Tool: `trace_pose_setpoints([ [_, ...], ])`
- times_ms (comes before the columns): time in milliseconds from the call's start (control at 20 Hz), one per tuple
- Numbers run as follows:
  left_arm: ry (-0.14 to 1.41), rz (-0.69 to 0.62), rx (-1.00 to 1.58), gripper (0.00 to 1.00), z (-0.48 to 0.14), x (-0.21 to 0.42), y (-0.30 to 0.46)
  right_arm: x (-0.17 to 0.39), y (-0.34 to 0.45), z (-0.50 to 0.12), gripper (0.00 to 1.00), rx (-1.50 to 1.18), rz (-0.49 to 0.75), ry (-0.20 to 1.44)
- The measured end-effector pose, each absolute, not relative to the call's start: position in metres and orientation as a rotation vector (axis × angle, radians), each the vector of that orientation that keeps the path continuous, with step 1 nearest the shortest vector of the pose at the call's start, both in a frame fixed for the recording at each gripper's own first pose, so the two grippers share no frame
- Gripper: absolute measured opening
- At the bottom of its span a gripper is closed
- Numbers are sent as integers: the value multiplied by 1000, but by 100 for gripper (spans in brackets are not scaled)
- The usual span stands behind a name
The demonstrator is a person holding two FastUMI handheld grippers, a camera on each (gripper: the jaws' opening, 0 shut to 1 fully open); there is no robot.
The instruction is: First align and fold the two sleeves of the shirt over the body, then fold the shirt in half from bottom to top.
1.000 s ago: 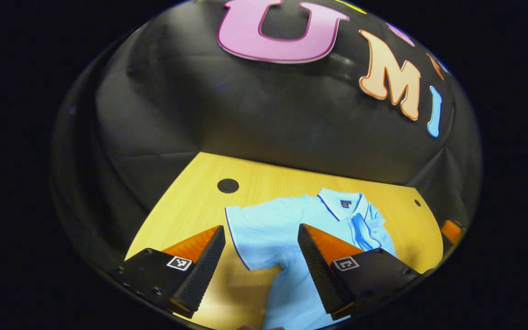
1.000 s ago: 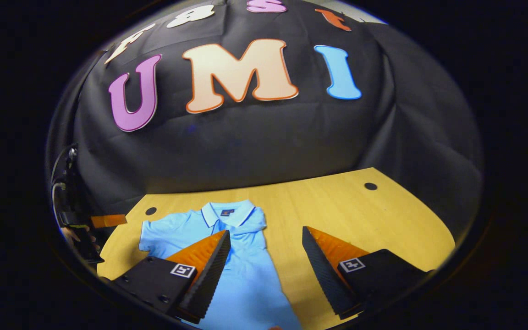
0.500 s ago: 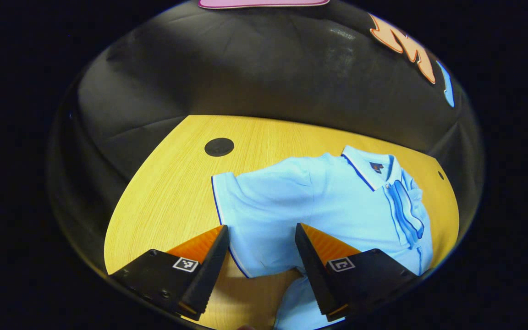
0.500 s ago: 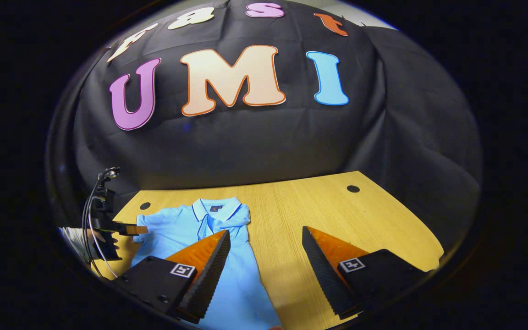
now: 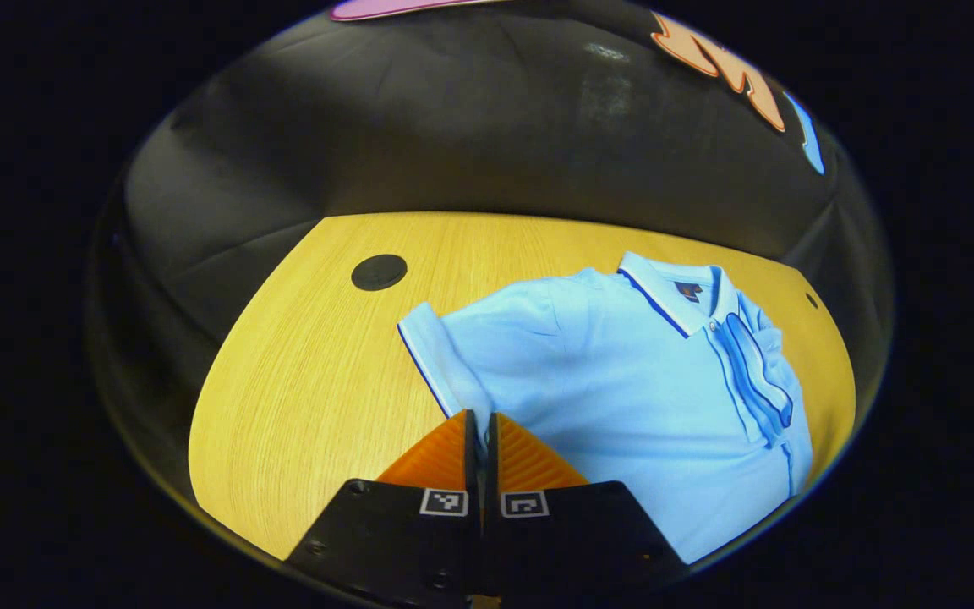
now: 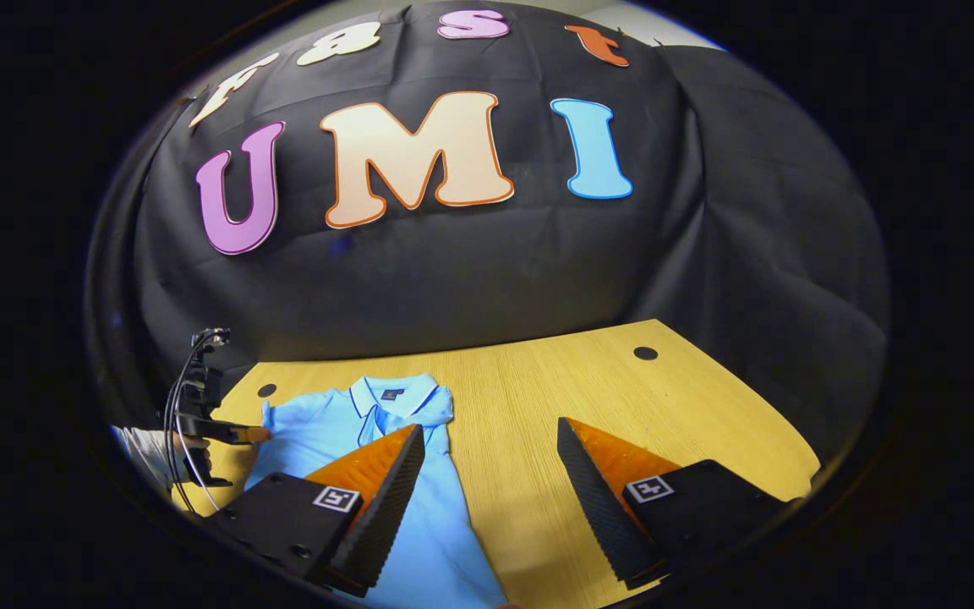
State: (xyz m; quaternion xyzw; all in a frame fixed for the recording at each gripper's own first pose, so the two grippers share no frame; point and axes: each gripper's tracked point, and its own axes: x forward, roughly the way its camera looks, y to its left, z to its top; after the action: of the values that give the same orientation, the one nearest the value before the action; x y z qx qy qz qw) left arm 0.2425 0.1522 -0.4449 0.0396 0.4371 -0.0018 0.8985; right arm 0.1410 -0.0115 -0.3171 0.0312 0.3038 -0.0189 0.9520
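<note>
A light blue polo shirt lies face up on a wooden table. In the left gripper view it occupies the centre and right of the frame, collar toward the upper right, body running to the lower right edge. The sleeve nearest the camera sits at centre frame; its dark-trimmed cuff is raised off the table and creased.

The left gripper, at the bottom centre of that view, is clenched: its two fingers stand together with a thin fold of the sleeve's lower edge pinched between them. A round dark hole in the table lies at upper left of the shirt, well apart from it.

In the right gripper view the shirt lies in the lower left of the frame, collar toward the booth wall. The sleeve on its right side is already folded over the chest. The right gripper, at the bottom of the frame, is released: its fingers stand wide apart, the left-hand one over the shirt body and the right-hand one over bare table. Whether either finger touches the surface cannot be told.

At the far left of this view, the left gripper meets the shirt's sleeve, held by a hand in a light sleeve, with cables rising above it.
</note>
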Motion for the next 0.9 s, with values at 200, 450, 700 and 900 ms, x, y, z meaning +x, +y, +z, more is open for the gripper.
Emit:
trace_pose_setpoints([
  [200,866,-56,41,0,-423,251,118,142,-11,-315,98,68,-12,607],
  [450,832,-168,123,0,-403,261,60,139,-15,-322,98,94,-2,616],
  [700,856,-287,216,0,-412,258,-8,132,-36,-324,98,112,-26,622],
  [900,898,-315,251,0,-439,254,-36,129,-58,-328,98,142,-58,632],
])
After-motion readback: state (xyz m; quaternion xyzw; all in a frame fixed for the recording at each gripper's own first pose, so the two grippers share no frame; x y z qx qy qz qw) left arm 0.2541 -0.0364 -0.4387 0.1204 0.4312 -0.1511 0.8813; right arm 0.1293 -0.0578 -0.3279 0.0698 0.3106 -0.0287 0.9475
